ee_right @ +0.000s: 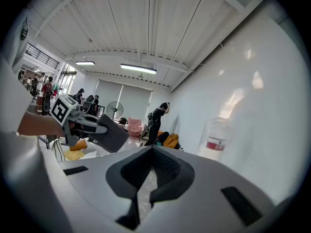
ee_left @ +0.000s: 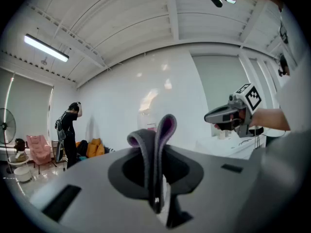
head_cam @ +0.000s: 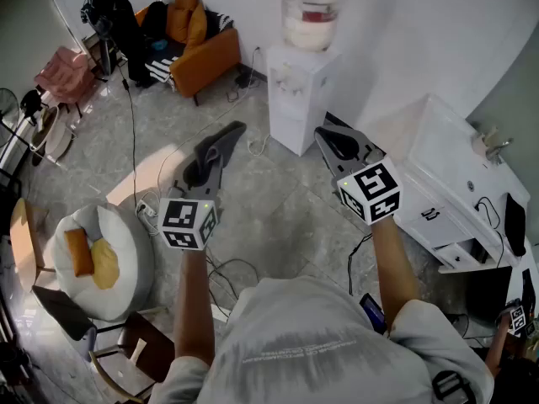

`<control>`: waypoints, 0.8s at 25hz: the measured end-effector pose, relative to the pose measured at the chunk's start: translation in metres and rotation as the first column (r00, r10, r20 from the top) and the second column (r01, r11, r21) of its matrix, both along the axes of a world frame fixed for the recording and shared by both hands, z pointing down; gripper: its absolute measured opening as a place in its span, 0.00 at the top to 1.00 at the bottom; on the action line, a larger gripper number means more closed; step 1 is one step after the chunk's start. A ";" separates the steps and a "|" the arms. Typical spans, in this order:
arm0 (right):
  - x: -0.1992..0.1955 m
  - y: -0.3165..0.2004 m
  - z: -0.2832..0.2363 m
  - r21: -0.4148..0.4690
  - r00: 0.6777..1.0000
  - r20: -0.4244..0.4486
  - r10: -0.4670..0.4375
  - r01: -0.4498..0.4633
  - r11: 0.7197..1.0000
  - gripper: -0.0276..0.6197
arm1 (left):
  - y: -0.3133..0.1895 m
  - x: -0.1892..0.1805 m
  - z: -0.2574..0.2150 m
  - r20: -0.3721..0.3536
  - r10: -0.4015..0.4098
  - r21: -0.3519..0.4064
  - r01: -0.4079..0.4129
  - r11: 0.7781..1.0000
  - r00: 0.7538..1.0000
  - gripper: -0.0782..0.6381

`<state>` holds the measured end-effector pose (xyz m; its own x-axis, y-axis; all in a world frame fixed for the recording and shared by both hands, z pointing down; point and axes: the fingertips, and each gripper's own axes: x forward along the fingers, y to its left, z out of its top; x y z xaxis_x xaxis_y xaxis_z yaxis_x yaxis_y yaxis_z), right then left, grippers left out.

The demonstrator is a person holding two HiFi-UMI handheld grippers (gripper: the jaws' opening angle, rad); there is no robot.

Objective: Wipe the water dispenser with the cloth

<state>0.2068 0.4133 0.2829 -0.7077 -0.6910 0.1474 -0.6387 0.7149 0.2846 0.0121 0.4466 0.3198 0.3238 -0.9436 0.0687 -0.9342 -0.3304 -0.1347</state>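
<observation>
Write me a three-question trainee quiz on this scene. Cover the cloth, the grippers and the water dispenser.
1. True or false: the cloth is touching the water dispenser.
2. Which gripper grips the cloth? A) left B) right C) neither
3. Fill in: on top of the water dispenser stands a clear ____.

Key
1. False: the cloth is held in the air, apart from the dispenser.
2. A: the left gripper is shut on it.
3. bottle
</observation>
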 end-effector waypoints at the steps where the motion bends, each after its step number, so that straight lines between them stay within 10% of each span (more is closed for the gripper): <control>1: -0.002 -0.001 0.000 -0.001 1.000 0.001 -0.002 0.002 1.000 0.94 | -0.001 -0.002 -0.001 0.003 -0.002 0.001 0.002 1.000 1.000 0.82; 20: -0.068 -0.013 0.016 -0.064 0.996 0.090 0.004 0.002 0.998 0.94 | -0.018 -0.084 0.017 0.003 0.008 -0.011 -0.008 1.000 1.000 0.82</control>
